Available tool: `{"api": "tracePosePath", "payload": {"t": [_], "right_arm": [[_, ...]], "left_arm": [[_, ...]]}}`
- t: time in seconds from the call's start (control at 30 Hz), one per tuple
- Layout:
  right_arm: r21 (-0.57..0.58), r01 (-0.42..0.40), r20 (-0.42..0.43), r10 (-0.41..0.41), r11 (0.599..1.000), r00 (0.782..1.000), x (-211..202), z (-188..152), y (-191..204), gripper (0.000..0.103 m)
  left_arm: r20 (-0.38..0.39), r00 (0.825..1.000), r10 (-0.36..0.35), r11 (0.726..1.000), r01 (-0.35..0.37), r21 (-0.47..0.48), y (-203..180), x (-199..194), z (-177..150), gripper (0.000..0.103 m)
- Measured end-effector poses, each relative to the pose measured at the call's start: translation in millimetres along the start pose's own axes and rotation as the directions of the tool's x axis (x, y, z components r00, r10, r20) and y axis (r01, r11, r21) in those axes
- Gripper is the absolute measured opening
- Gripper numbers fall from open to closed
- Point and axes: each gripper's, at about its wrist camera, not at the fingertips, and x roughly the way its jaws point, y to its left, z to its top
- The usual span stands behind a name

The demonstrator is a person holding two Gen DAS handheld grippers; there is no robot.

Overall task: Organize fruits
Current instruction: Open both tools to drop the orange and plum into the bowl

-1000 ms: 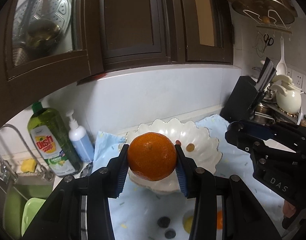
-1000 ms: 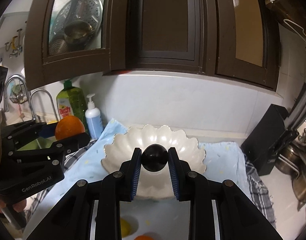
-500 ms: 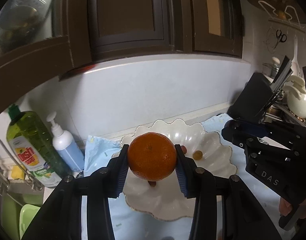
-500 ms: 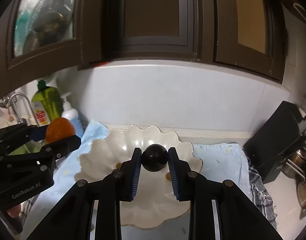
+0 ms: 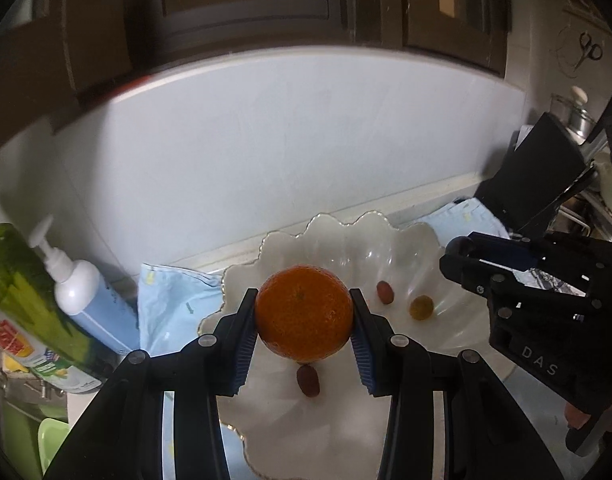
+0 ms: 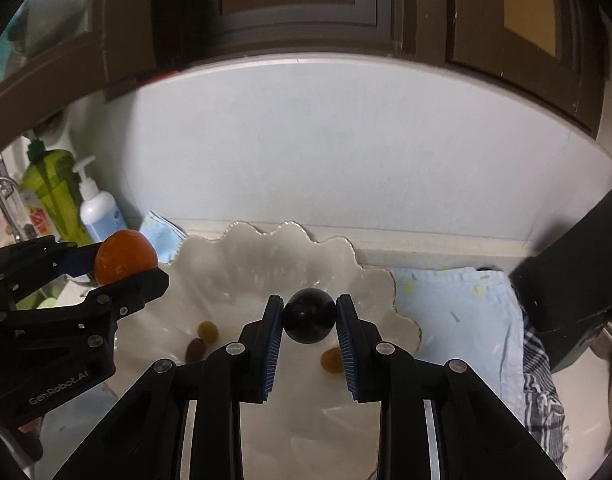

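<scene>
My left gripper (image 5: 303, 332) pinches orange (image 5: 304, 313) between blue pads, held above white scalloped bowl (image 5: 426, 240) for drop inside. My right gripper (image 6: 310, 338) pinches dark round fruit (image 6: 309, 315), also over bowl. Both point downward toward bowl floor, likely so fruit lands gently. Small fruits (image 6: 208, 330) already lie in bowl. Bowl sits on blue cloth (image 6: 458, 304), perhaps against sliding.
</scene>
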Motion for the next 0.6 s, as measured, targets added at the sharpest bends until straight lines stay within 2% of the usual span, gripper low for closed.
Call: {"api": "tracePosePath", "payload": {"t": [0.27,0.6], "right_arm": [[0.012,-0.005,-0.075,0.006,1.0,0.997,31.8,11.8,-9.5,0.028],[-0.004,0.008,-0.135,-0.009,1.0,0.991,53.6,10.7,-14.6,0.028]], "left_arm": [[-0.079,0.997,-0.012,1.0,0.013,0.009,-1.2,36.5,7.3,0.043],[-0.134,0.991,-0.014,0.999,0.019,0.04,-4.1,61.3,8.9,0.043]]}}
